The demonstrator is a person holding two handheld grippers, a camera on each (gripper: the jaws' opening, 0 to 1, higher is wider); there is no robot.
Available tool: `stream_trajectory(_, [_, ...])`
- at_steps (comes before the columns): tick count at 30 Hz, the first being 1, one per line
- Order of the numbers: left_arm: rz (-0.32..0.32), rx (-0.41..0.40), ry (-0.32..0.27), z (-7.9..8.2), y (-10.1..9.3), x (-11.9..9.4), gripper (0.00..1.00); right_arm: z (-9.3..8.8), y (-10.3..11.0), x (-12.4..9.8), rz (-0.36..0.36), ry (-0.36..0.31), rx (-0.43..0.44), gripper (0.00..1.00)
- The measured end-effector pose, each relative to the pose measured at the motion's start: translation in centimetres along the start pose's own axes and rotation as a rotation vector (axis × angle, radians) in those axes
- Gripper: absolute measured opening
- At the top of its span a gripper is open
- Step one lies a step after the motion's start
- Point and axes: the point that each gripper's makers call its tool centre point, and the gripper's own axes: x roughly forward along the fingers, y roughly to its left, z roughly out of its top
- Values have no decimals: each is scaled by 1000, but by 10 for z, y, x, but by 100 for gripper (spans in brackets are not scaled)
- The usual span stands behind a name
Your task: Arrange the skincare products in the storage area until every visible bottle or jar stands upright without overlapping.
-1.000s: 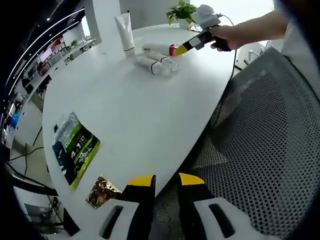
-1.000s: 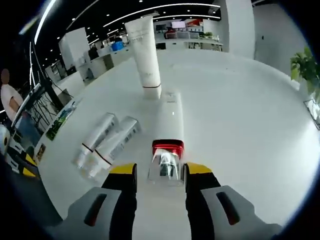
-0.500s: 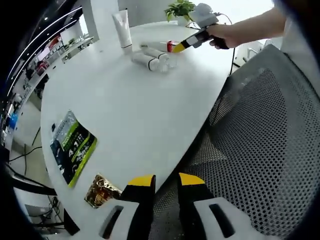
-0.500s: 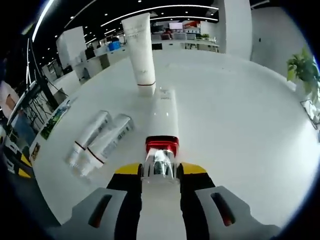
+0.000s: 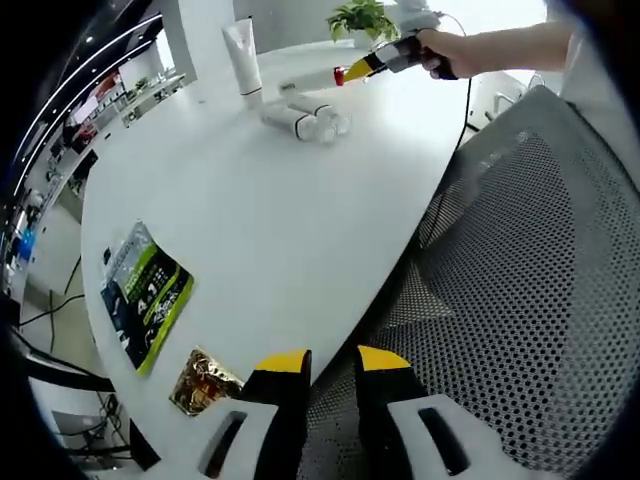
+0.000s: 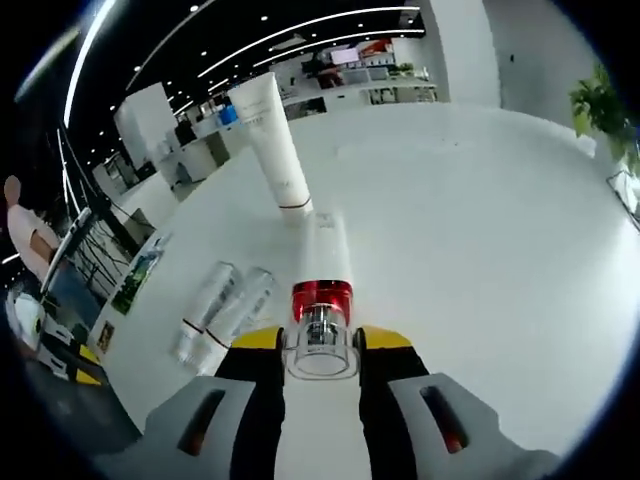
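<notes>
- The right gripper (image 6: 320, 340) has its two yellow-tipped jaws closed on the clear cap of a white bottle (image 6: 322, 262) with a red collar; the cap sits squarely between the fingertips (image 6: 258, 340), touching both.
- The bottle's body runs forward from the jaws, its far end just short of the foot of the tube (image 6: 272, 150).
- In the left gripper view, the bottle (image 5: 312, 79) is held by the right gripper (image 5: 362, 68) with its clamped end raised off the table (image 5: 290, 230), beside the tube; a hand (image 5: 440, 55) grips the tool.
- The tube (image 5: 245, 58) is white and stands upright on its cap at the far side of the table, the bottle just to its right in the left gripper view.
- Two small white tubes (image 6: 222, 308) with clear caps lie side by side on the table, nearer than the upright tube and to the left of the held bottle in the right gripper view; they touch or nearly touch each other.
- The left gripper (image 5: 328, 362) is well away from the tube, at the near table edge over a mesh chair (image 5: 520, 300); its jaws stand narrowly apart with nothing between them.
- A green packet (image 5: 145, 295) and a gold sachet (image 5: 205, 382) lie flat near the left gripper, far from the tube.
- A potted plant (image 5: 358, 18) stands beyond the tube at the table's far edge.
</notes>
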Motion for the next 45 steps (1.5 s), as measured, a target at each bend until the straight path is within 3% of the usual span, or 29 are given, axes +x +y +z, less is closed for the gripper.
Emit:
stream_trajectory(9, [2, 2, -9, 1, 0, 0, 18, 49, 7, -19, -22, -41, -78, 25])
stream_trajectory(13, [3, 1, -11, 2, 0, 0, 18, 70, 10, -26, -27, -74, -156, 25])
stream_trajectory(16, [5, 2, -13, 2, 1, 0, 18, 78, 13, -28, -30, -69, -196, 24])
stream_trajectory(28, [20, 4, -28, 4, 3, -2, 18, 106, 17, -27, -17, -79, -210, 24])
stream_trajectory(37, [20, 5, -32, 5, 3, -1, 18, 112, 20, -22, -25, -45, -280, 24])
stream_trajectory(45, [20, 3, -34, 5, 3, -2, 18, 121, 20, -9, -18, -37, -283, 25])
